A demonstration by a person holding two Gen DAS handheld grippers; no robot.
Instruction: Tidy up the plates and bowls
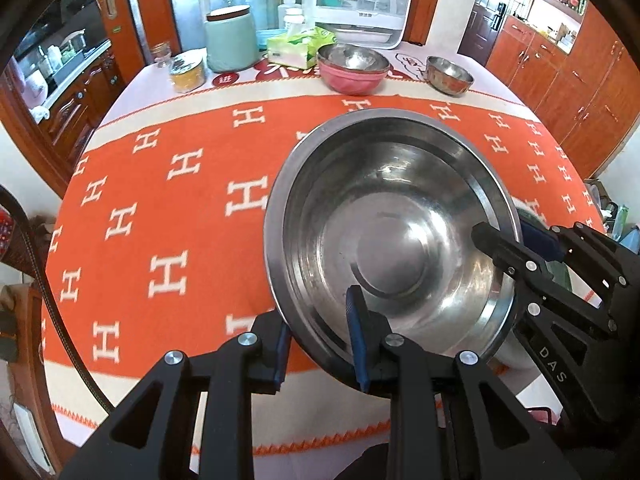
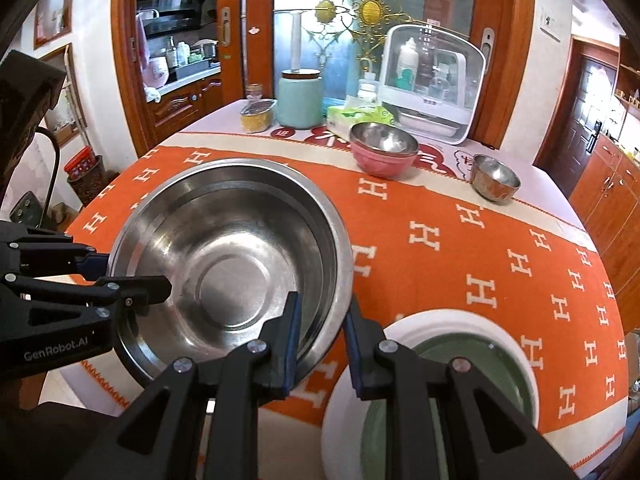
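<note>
A large steel bowl (image 1: pixel 392 216) (image 2: pixel 228 248) hangs tilted above the orange tablecloth, held from both sides. My left gripper (image 1: pixel 320 348) (image 2: pixel 128 272) is shut on its near rim, one finger inside the bowl and one outside. My right gripper (image 2: pixel 322 340) (image 1: pixel 508 236) is shut on the opposite rim in the same way. Below the right gripper sits a white plate (image 2: pixel 460 320) with a green dish (image 2: pixel 480 364) in it. At the far side, a steel bowl is nested in a pink bowl (image 1: pixel 348 80) (image 2: pixel 380 164). A small steel bowl (image 1: pixel 450 74) (image 2: pixel 494 178) stands to their right.
Along the table's back edge are a teal canister (image 1: pixel 232 40), a jar of yellow contents (image 1: pixel 187 72), a green tissue box (image 1: pixel 300 46) and a white lidded rack (image 2: pixel 432 80). Wooden cabinets flank the table. A black cable (image 1: pixel 60 320) hangs at the left.
</note>
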